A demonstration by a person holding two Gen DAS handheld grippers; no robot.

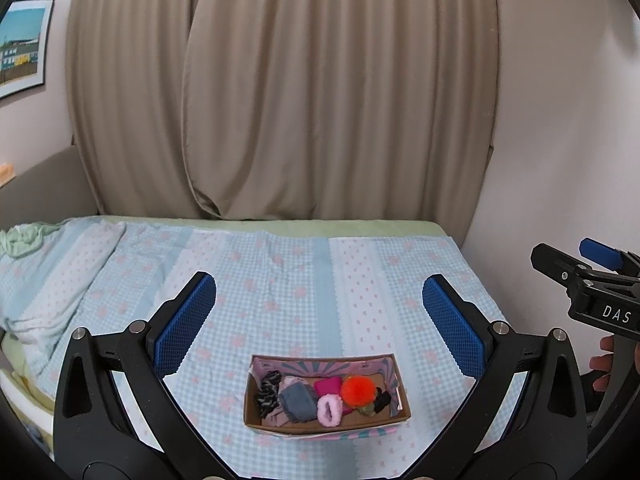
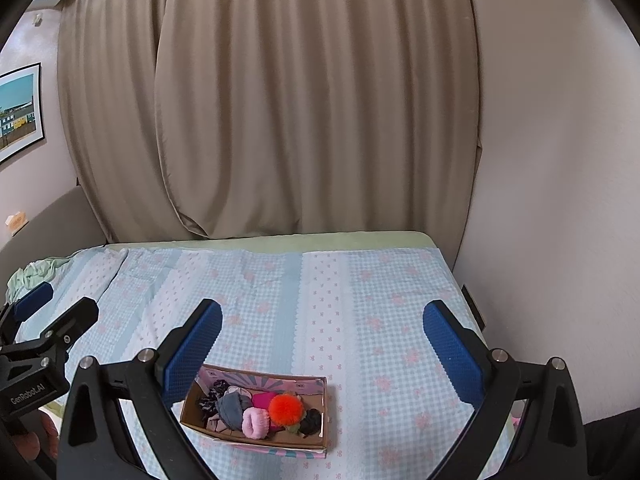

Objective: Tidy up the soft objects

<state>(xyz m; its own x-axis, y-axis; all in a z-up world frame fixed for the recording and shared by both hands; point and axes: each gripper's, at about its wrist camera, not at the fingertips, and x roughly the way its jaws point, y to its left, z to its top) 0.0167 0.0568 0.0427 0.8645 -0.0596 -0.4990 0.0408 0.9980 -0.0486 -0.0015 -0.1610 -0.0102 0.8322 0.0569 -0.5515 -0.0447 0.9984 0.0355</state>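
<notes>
A shallow cardboard box [image 1: 394,370] [image 2: 325,412] sits on the bed near its front edge. It holds several soft items: an orange pom-pom [image 1: 358,390] [image 2: 285,408], a pink fluffy scrunchie [image 1: 330,410] [image 2: 256,422], a grey cloth roll [image 1: 298,402] [image 2: 234,408], a magenta piece [image 1: 328,386], and black scrunchies [image 1: 268,392] [image 2: 311,420]. My left gripper [image 1: 320,318] is open and empty above and behind the box. My right gripper [image 2: 322,338] is open and empty, also above the box. Each gripper shows at the edge of the other's view.
The bed [image 1: 280,280] has a blue-and-pink checked cover. A rumpled green cloth [image 1: 22,240] lies at its far left. Beige curtains [image 1: 280,100] hang behind, a white wall [image 2: 560,160] bounds the right side. A framed picture [image 1: 24,44] hangs left.
</notes>
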